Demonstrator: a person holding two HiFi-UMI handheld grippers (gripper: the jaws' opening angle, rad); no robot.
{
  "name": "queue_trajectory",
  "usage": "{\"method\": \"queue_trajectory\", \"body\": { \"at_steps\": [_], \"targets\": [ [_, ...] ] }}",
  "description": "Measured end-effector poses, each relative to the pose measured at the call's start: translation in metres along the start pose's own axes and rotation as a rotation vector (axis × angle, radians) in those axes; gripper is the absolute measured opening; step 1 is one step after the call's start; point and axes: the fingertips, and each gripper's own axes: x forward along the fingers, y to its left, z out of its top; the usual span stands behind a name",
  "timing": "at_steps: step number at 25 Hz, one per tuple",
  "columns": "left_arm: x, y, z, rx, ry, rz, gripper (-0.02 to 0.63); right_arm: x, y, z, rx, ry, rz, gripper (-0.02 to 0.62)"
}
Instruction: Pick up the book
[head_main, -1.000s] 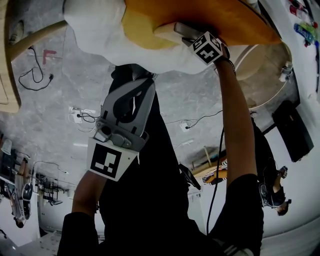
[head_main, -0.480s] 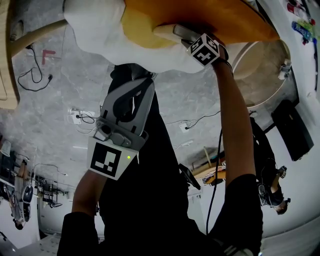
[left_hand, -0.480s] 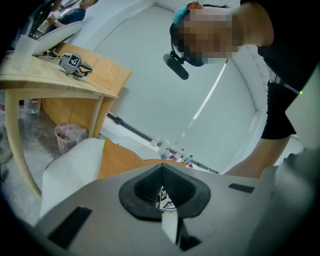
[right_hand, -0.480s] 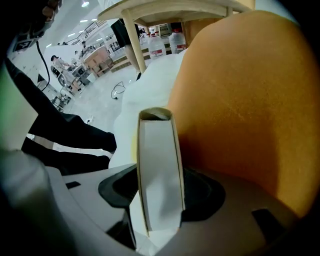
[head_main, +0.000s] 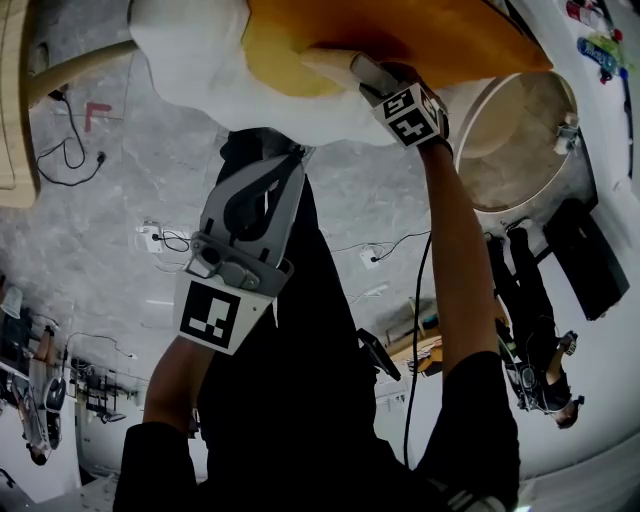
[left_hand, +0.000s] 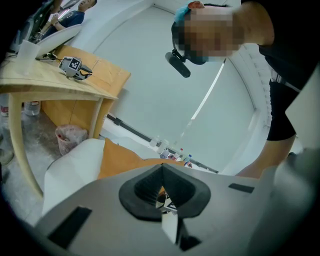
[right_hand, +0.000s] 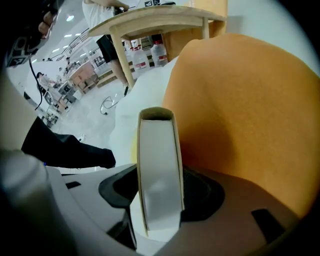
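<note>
Since a second ago the right gripper (right_hand: 160, 194) has shifted a little toward the left of the head view and rolled slightly — the left gripper (left_hand: 162, 175) has kept its place. The right jaws have just been closing and, set wide, now pinch the book (right_hand: 159, 150), which stands edge-on between the pads at the orange cushion's (right_hand: 250, 100) edge. The left jaws are pressed together — nothing is between them.

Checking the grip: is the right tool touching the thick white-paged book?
Touching. The right gripper view shows the right tool, jaws just closing, pressing both dark pads against the thick white-paged book between them.
</note>
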Motion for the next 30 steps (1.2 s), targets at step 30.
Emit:
{"method": "queue_trajectory", "body": {
  "at_steps": [30],
  "targets": [
    [-0.034, -0.067, 0.047, 0.164, -0.01, -0.039, 0.008, -0.107, 0.067, -0.03, 0.677, -0.25, -0.089, 0.238]
  ]
}}
